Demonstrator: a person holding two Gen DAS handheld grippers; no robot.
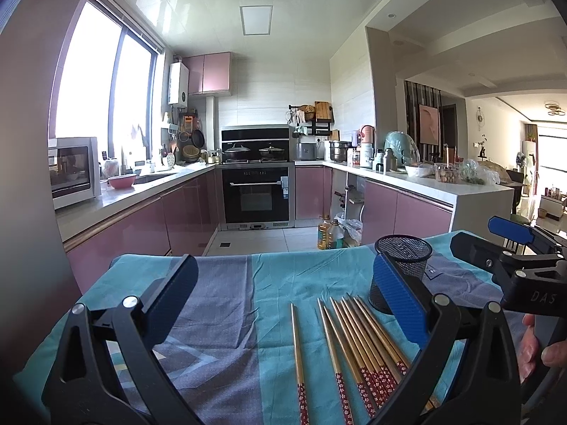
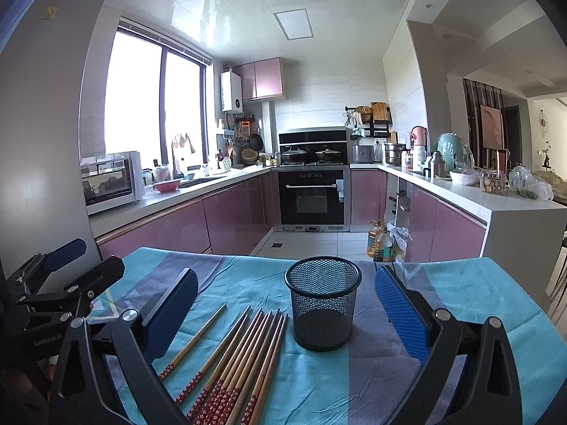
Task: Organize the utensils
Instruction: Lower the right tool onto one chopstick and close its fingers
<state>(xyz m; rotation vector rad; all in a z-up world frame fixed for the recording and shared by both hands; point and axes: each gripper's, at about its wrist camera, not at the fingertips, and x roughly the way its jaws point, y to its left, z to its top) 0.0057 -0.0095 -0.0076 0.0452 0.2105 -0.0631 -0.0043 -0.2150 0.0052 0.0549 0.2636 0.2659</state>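
Several wooden chopsticks point(image 1: 358, 347) with red flowered handles lie side by side on a teal and grey cloth-covered table point(image 1: 226, 290); one lies apart to the left. They also show in the right wrist view point(image 2: 244, 354). A black mesh cup point(image 2: 322, 302) stands upright and empty just right of their tips; it also shows in the left wrist view point(image 1: 402, 265). My left gripper point(image 1: 283, 297) is open and empty above the cloth, near the chopsticks. My right gripper point(image 2: 287, 304) is open and empty, with the cup between its fingers' line of sight.
The right gripper point(image 1: 514, 244) shows at the right edge of the left view, and the left gripper point(image 2: 67, 258) at the left edge of the right view. Beyond the table's far edge are pink kitchen cabinets, an oven point(image 2: 312, 194) and oil bottles point(image 2: 379, 242) on the floor.
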